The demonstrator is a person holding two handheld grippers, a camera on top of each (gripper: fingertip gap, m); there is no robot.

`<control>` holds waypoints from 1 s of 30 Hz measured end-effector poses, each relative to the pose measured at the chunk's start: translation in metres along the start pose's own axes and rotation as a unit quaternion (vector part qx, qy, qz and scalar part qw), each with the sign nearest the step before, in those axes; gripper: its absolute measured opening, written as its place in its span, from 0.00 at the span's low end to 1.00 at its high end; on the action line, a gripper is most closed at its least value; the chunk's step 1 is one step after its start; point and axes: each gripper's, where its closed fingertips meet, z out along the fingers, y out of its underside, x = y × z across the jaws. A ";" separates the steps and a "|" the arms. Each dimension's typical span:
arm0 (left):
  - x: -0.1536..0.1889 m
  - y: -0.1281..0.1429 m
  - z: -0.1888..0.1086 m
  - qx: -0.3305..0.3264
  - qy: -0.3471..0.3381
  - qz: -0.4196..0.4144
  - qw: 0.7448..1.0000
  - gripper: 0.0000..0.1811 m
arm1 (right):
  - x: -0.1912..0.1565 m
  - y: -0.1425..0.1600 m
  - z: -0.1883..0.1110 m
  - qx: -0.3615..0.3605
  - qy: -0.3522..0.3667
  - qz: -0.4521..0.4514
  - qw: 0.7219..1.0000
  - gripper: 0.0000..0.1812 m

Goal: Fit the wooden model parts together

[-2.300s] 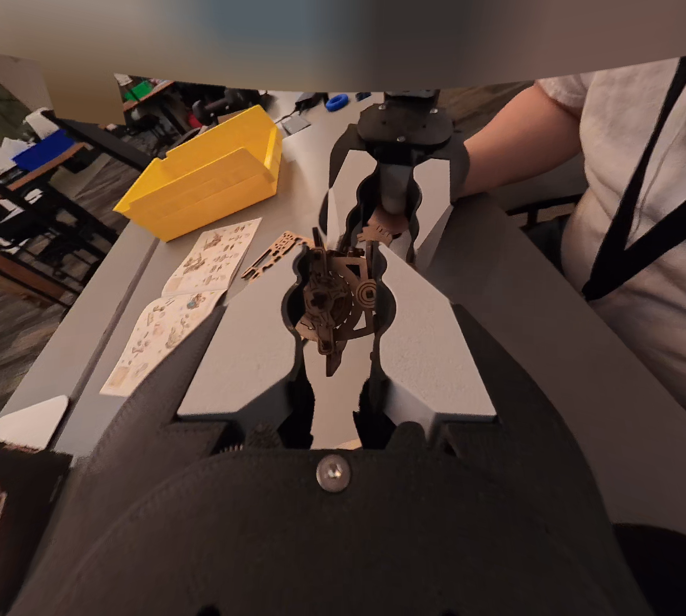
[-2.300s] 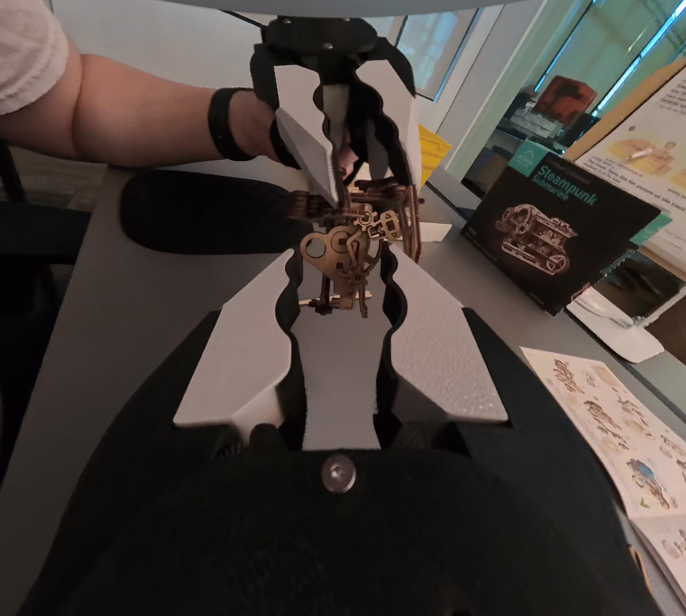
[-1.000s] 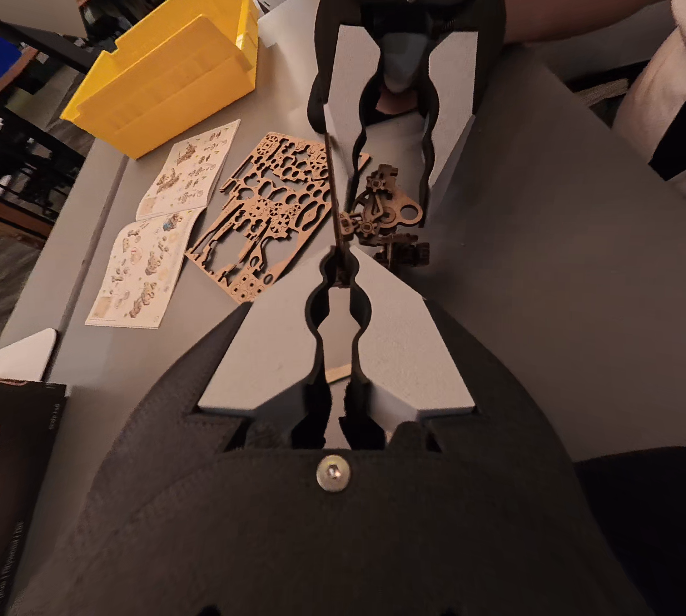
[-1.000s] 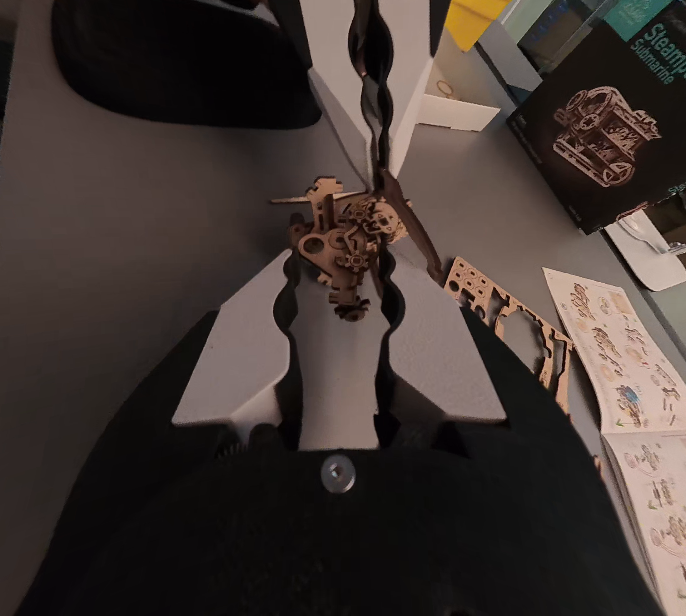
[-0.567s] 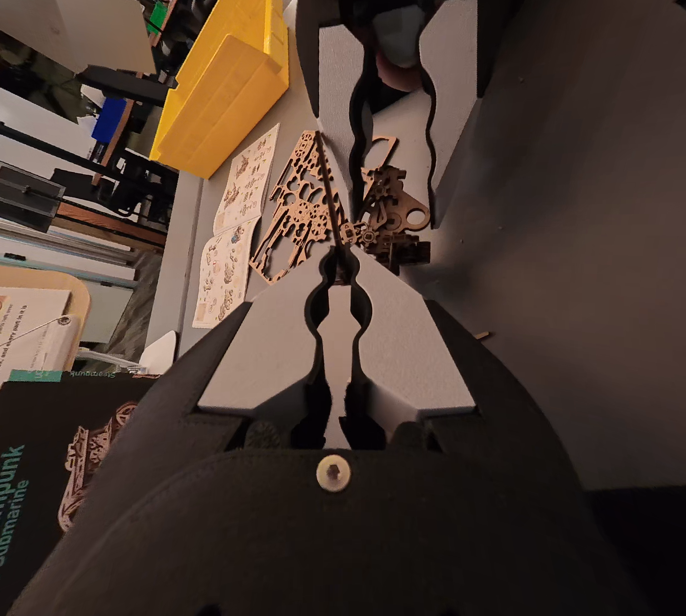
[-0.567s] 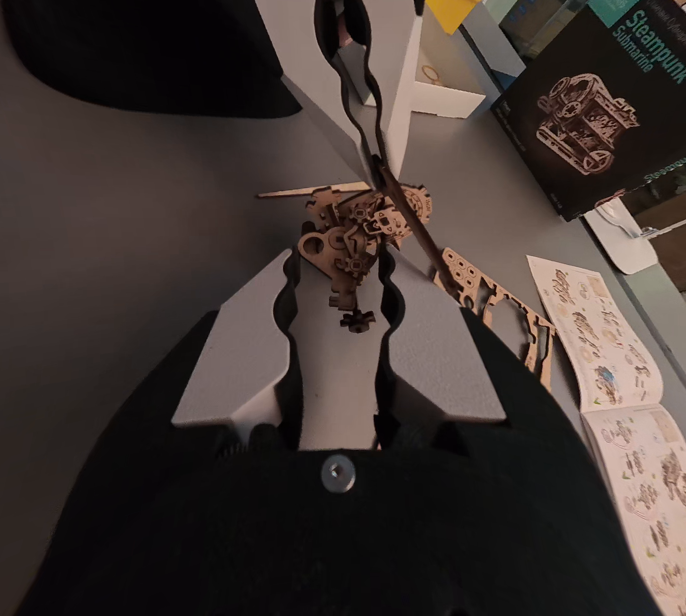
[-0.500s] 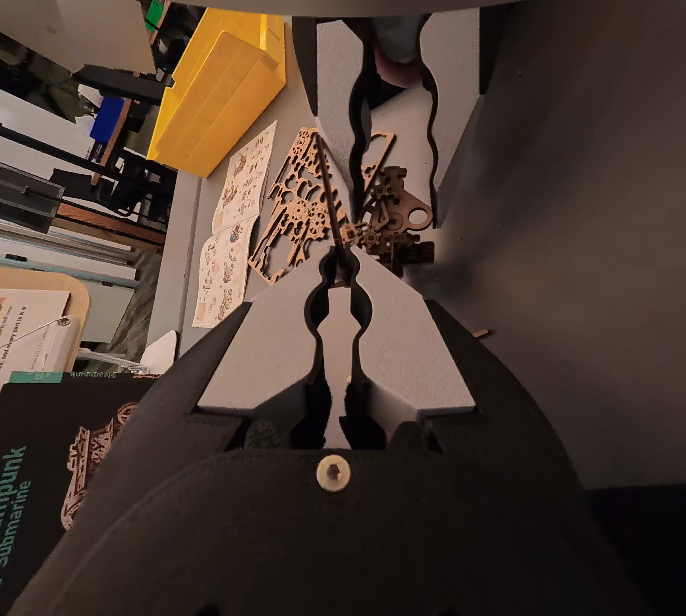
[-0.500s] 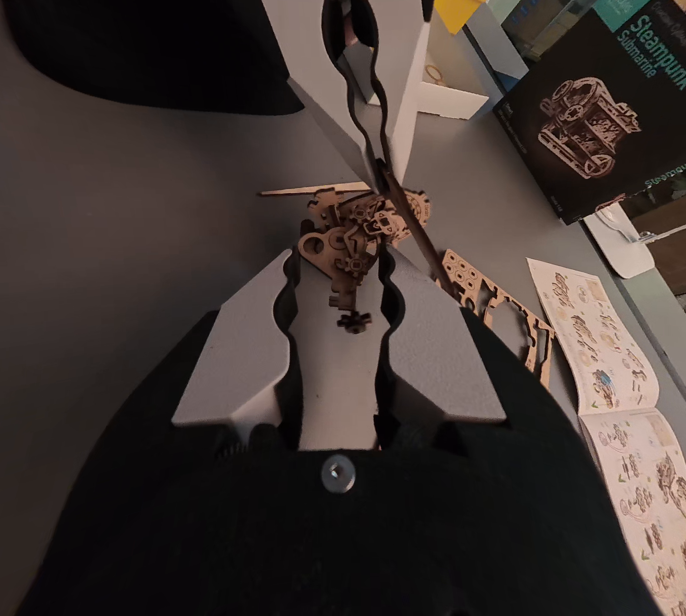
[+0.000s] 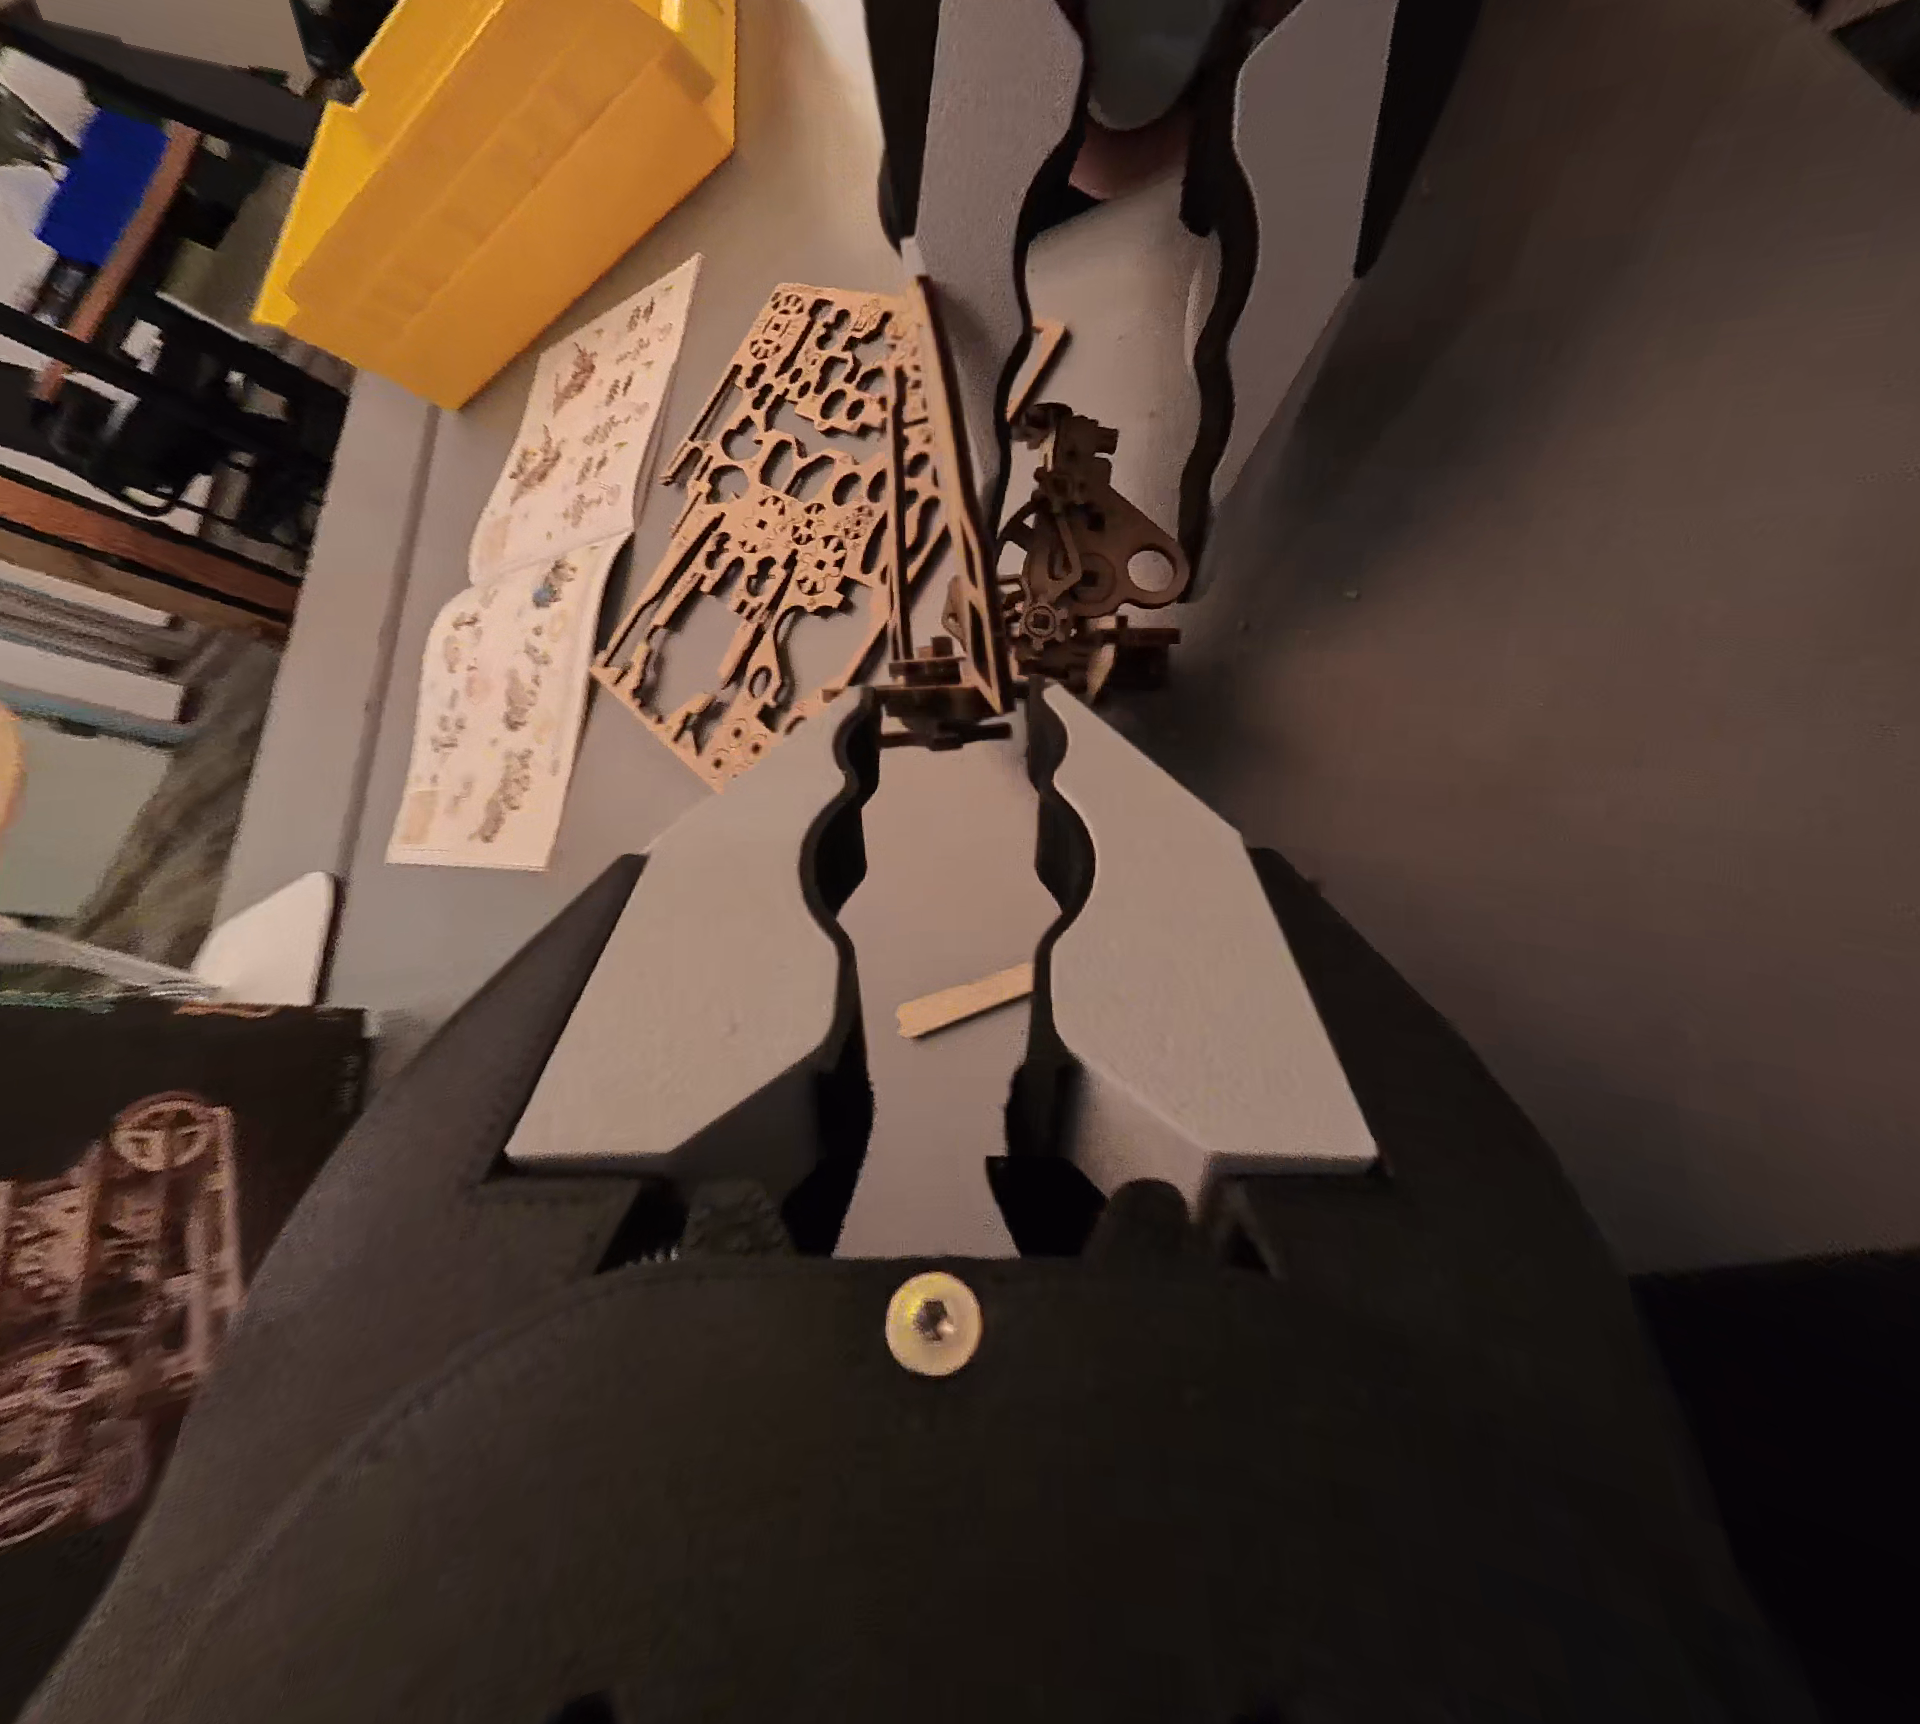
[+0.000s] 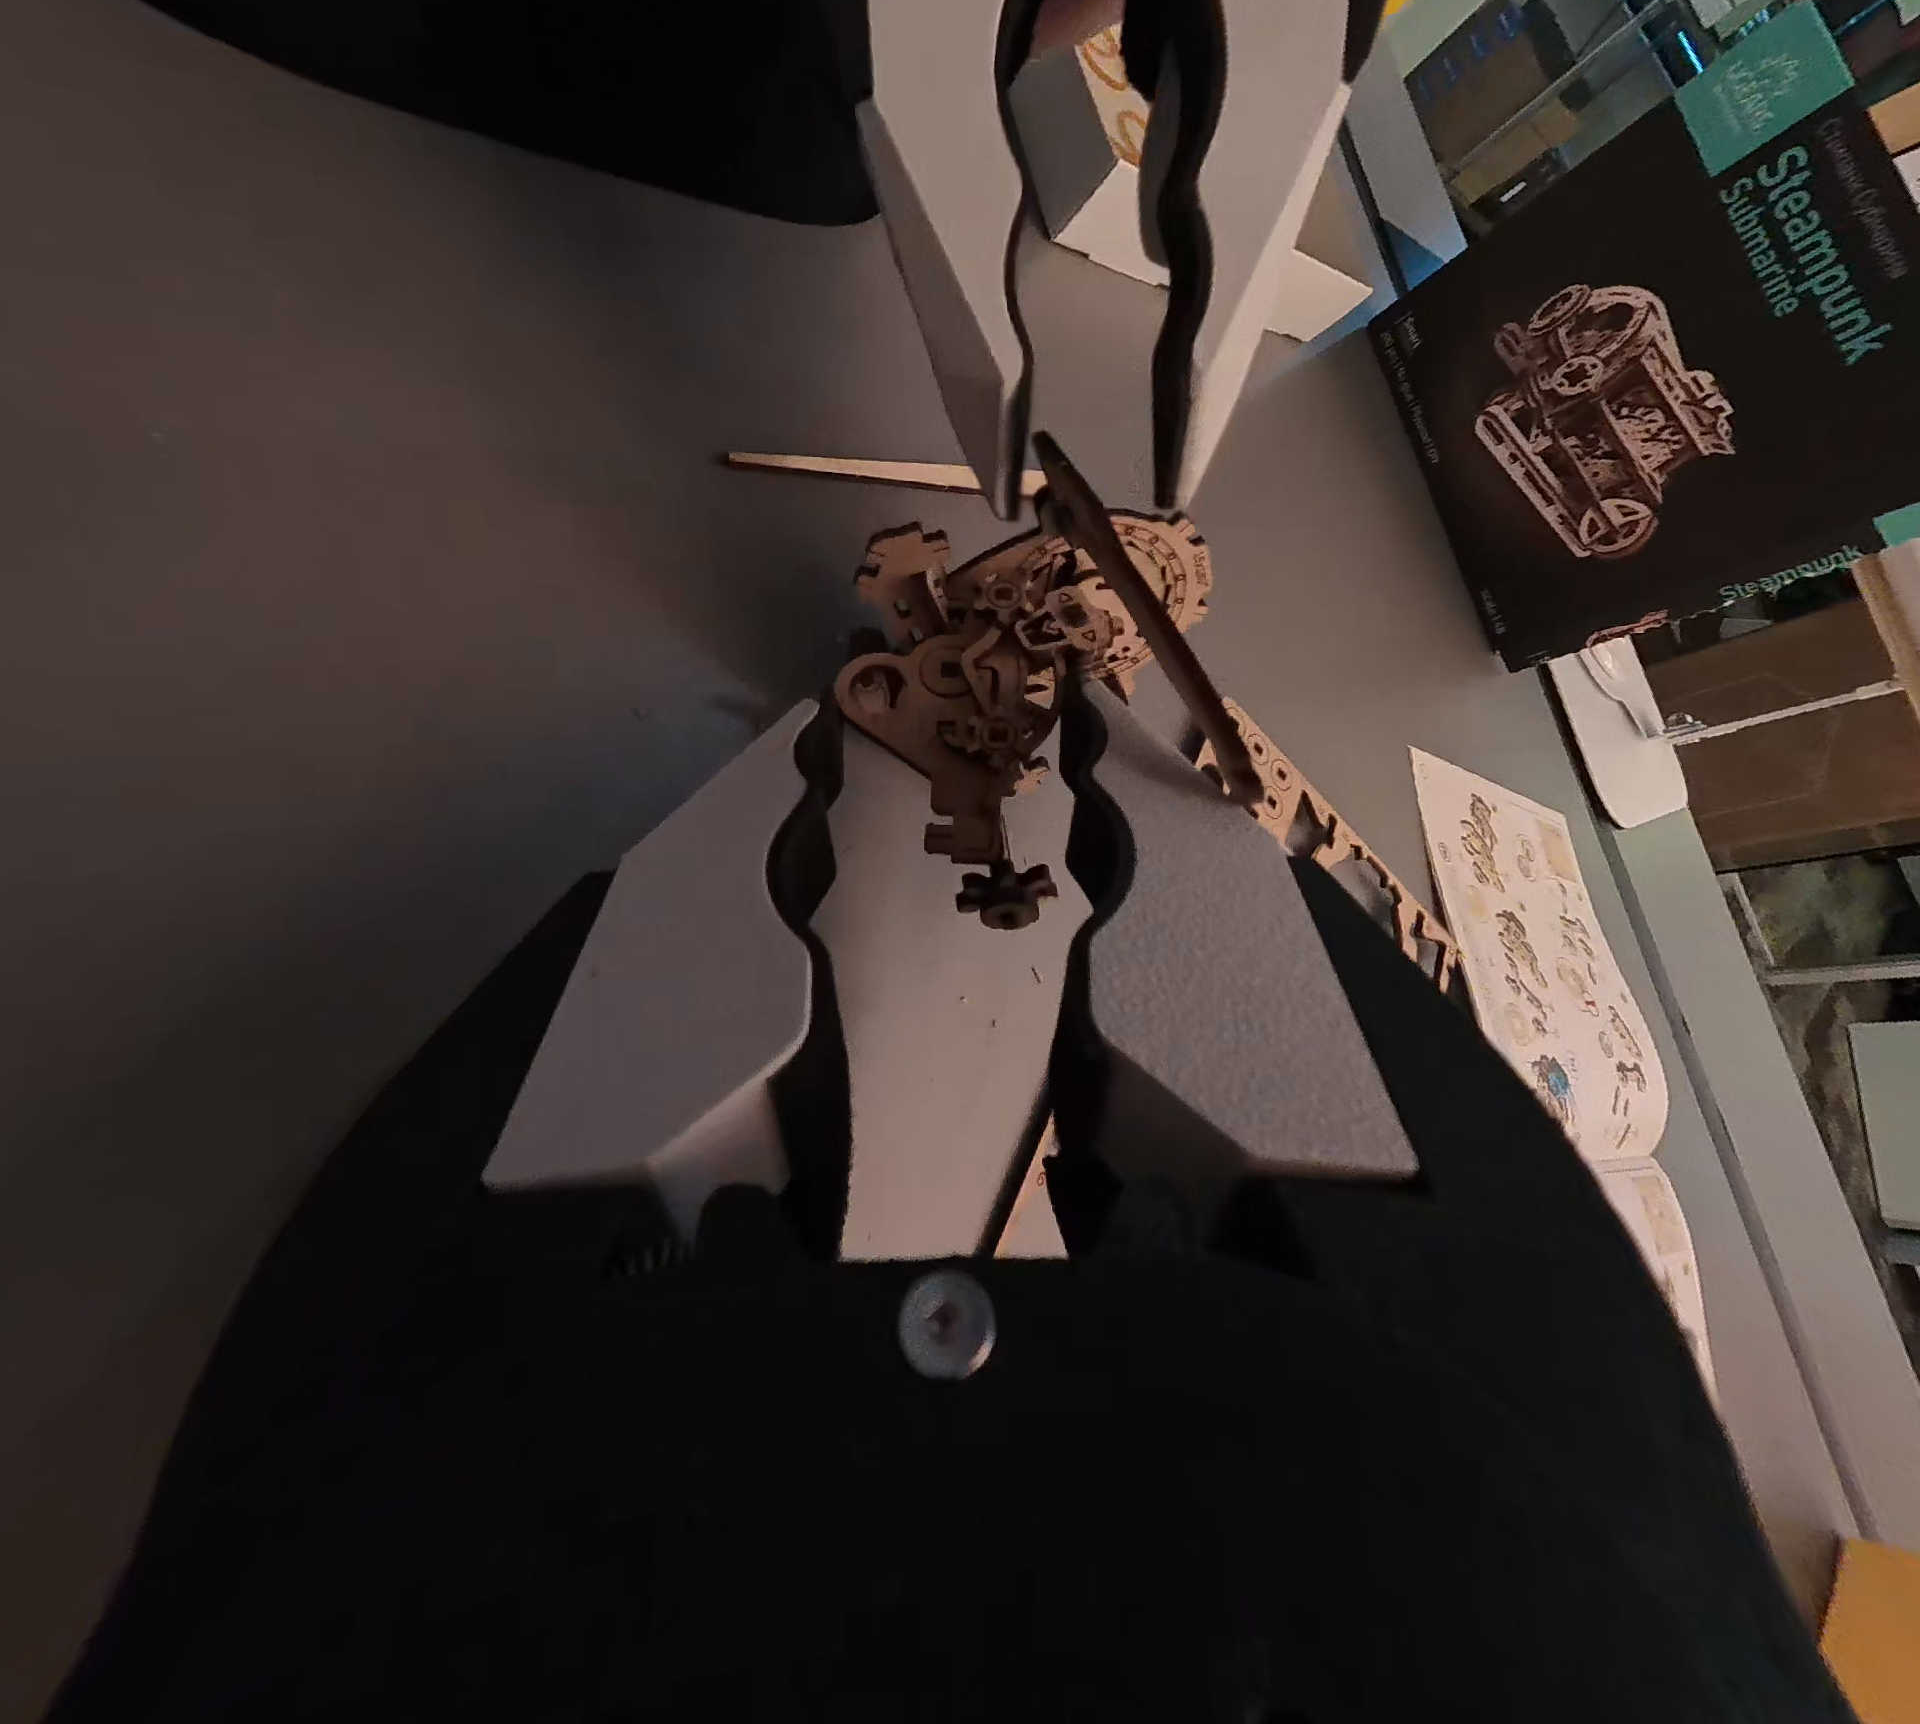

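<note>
A brown wooden gear assembly sits low over the grey table. My right gripper is shut on it, one finger at each side. It also shows in the left wrist view, inside the right gripper. A thin wooden panel stands on edge, tilted, beside the assembly. Its near end lies between the jaws of my left gripper, which is open. In the right wrist view the panel slants down from the left gripper. I cannot tell whether panel and assembly are joined.
A punched-out wooden sheet and an open instruction booklet lie left of the grippers. A yellow bin stands behind them. A black kit box and a small white box stand at the table's edge. A loose wooden stick lies under my left gripper. There is about 4 cm between the tips of the two grippers. The loose wooden stick is about 8 cm from my left fingertips.
My left gripper was shut on the thin panel's edge and has now opened. My right gripper has kept hold of the assembly near the table.
</note>
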 end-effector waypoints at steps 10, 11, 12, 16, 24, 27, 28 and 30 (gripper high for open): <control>0.014 0.017 0.015 -0.011 0.050 -0.048 0.997 0.12 | 0.005 0.003 -0.002 0.004 0.003 0.021 1.000 0.23; 0.014 0.017 0.017 -0.011 0.041 -0.039 0.998 0.12 | 0.006 0.004 -0.003 0.004 0.003 0.026 1.000 0.23; 0.014 0.017 0.020 -0.012 0.037 -0.034 0.999 0.12 | 0.007 0.004 -0.003 0.007 0.001 0.037 0.999 0.23; 0.009 0.020 0.026 -0.024 0.003 -0.003 1.000 0.11 | 0.011 0.005 -0.004 0.014 -0.004 0.068 0.998 0.23; -0.013 0.002 0.017 0.033 -0.047 -0.044 0.997 0.34 | 0.015 -0.001 -0.012 0.064 -0.056 0.171 0.982 0.23; -0.008 -0.002 0.019 0.047 -0.043 -0.023 0.998 0.27 | 0.017 -0.001 -0.013 0.071 -0.069 0.197 0.976 0.23; -0.006 -0.003 0.020 0.051 -0.044 -0.012 0.998 0.23 | 0.017 -0.001 -0.013 0.070 -0.069 0.198 0.975 0.23; -0.004 -0.003 0.022 0.049 -0.043 0.001 0.998 0.22 | 0.015 0.000 -0.012 0.067 -0.075 0.194 0.976 0.23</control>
